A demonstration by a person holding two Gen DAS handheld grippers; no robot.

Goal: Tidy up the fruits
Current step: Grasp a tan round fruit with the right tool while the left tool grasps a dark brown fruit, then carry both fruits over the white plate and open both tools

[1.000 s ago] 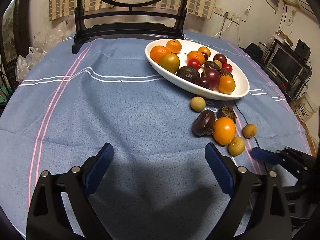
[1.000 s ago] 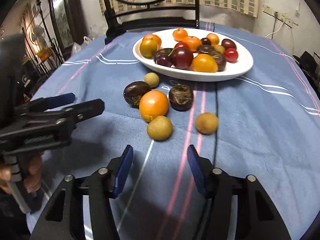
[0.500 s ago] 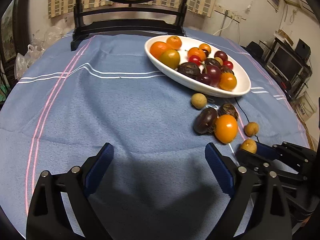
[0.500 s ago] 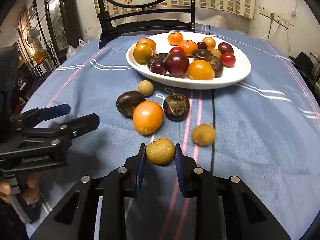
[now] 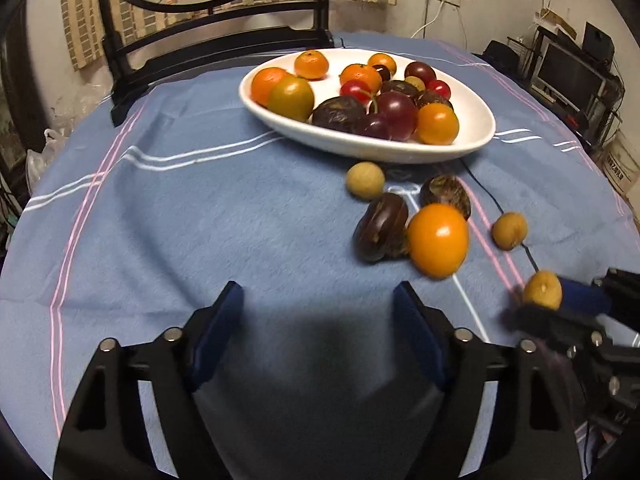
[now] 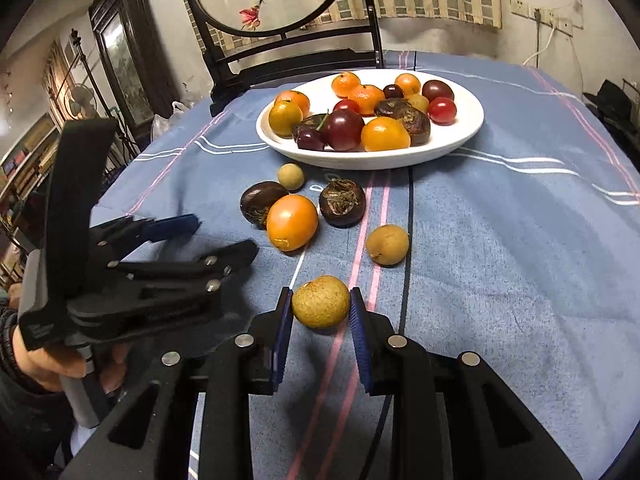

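**Desk:** What's at the left of the right-wrist view?

**Photographer:** The left gripper (image 6: 224, 236), black with blue pads, held in a hand (image 6: 48, 360); its jaws have just been closing yet stand apart over bare blue striped tablecloth (image 6: 500, 280), nothing between them.

**Desk:** And toward the right?

**Photographer:** The right gripper (image 6: 320, 312) is clamped on a small round tan longan-like fruit (image 6: 321, 307), a pad pressing either side; beyond it lie a glossy orange tomato-like fruit (image 6: 292, 222), two dark brown wrinkled fruits, two more tan ones; farthest, the white oval ceramic bowl (image 6: 460, 148) heaped with fruit.
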